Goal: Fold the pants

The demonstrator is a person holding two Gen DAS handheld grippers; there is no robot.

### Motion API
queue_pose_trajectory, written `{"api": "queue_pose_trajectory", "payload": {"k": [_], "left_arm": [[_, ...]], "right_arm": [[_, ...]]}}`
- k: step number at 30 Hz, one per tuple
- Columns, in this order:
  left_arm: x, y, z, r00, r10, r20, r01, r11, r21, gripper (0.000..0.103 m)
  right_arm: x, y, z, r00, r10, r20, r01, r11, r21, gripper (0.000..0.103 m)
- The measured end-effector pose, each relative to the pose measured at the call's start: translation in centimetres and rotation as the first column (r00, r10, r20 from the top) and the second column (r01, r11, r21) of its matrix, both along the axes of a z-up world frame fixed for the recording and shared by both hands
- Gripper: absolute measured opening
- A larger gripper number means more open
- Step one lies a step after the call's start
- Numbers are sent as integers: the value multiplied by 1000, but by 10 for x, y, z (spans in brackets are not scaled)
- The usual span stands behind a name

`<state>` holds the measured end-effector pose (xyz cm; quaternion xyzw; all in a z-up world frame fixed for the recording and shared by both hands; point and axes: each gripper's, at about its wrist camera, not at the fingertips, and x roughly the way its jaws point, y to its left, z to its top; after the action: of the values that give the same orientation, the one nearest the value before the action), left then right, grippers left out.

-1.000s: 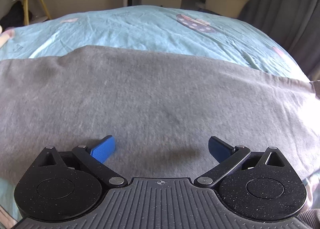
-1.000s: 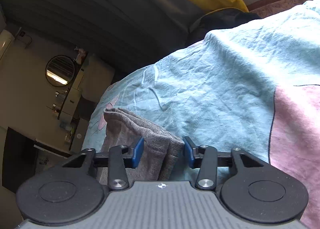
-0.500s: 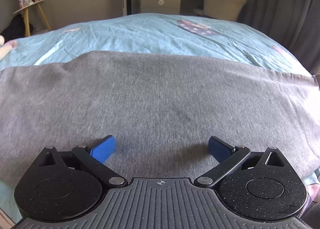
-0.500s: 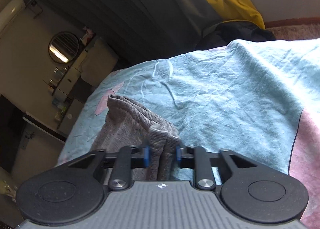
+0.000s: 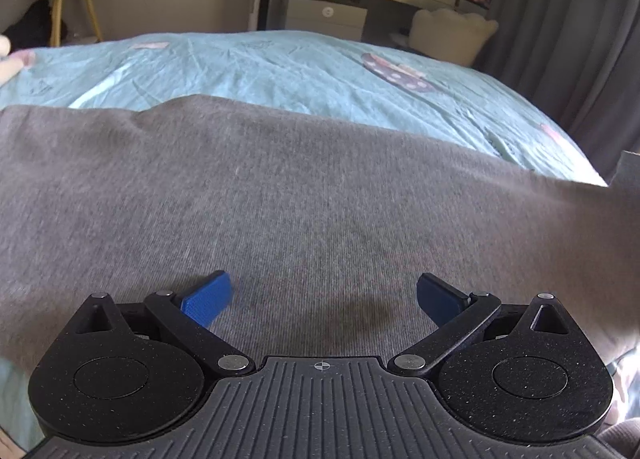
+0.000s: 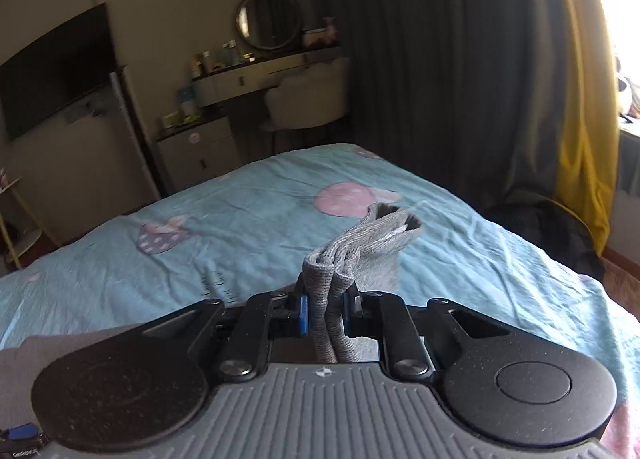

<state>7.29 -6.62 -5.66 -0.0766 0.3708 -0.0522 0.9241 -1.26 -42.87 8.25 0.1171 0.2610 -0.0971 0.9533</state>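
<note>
Currently the task stands at an early stage, judged from how the garment lies. Nearest to the person, the left gripper (image 5: 320, 299) hovers low over the grey pants (image 5: 280, 199) with its blue pads spread wide and nothing between them; it grips no fabric. The pants lie spread flat across the near part of the bed (image 5: 280, 63), running from one side of the left wrist view to the other, with a mild ridge along the far edge and no completed fold visible.

At the right side, the right gripper (image 6: 325, 309) has just been closing, and its jaws now stand nearly together, clamped on a bunched end of the pants. From the ribbed, open end that sticks out past the pads, this is probably a leg cuff, though the waistband cannot be ruled out. The pinched end is raised clear of the light blue bedsheet, and the rest of the garment trails down and out of that view.

Remaining work, as a judgement: carry the gripped end over the flat portion, lay it edge to edge, smooth it, then repeat to reach a compact fold.

Containers: none belongs to the task. Farther off, a dressing table (image 6: 260, 71) carries small bottles; their contents cannot be made out.
</note>
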Motion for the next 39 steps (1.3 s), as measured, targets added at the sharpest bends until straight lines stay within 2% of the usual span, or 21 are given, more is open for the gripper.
{"api": "queue_pose_trajectory", "payload": {"k": [4,7,10,12,14,16,19,21,23,25,26,28,31,36,39], "left_arm": [[-1,13,2,1000,26,-2,-26,997,-67,103],[-2,22,3,999,51,-7,-51,992,-114,103],[-2,28,3,998,66,-11,-67,986,-149,103],[-3,31,3,997,70,-12,-71,984,-161,103],[-2,33,4,998,68,-12,-70,983,-169,103],[-2,33,4,998,68,-9,-69,982,-175,103],[-1,31,4,998,57,-4,-56,982,-178,103],[-2,28,4,999,35,1,-34,982,-186,103],[-2,24,5,1000,-3,-1,3,980,-197,103],[-2,21,5,999,-54,-5,52,972,-231,103],[-1,19,5,997,-81,-6,77,966,-248,103],[1,15,5,993,-117,-8,111,959,-260,103],[7,10,5,986,-163,-29,148,947,-286,103],[28,-5,12,967,-249,-57,212,906,-367,103],[51,-23,16,950,-298,-88,237,878,-415,103]], "right_arm": [[6,65,-2,989,147,-33,-148,988,-37,15],[2,112,-16,963,260,-69,-262,965,-16,15],[-1,151,-41,923,361,-136,-361,932,26,15],[1,169,-60,896,389,-216,-387,921,52,18],[6,175,-71,865,416,-281,-402,909,110,32],[3,163,-64,877,432,-211,-393,897,205,34],[-1,141,-56,921,357,-155,-314,917,248,46],[-5,119,-58,944,292,-151,-245,932,269,47],[-7,95,-66,959,219,-178,-160,941,299,47],[-11,72,-82,957,138,-256,-50,946,321,47],[-14,61,-89,954,113,-278,-4,931,366,47],[-23,46,-97,967,80,-241,40,889,456,46],[-29,44,-93,977,3,-211,84,910,405,46],[-34,44,-87,981,-67,-181,125,935,332,47],[-37,36,-87,984,-91,-152,140,927,348,52]]}}
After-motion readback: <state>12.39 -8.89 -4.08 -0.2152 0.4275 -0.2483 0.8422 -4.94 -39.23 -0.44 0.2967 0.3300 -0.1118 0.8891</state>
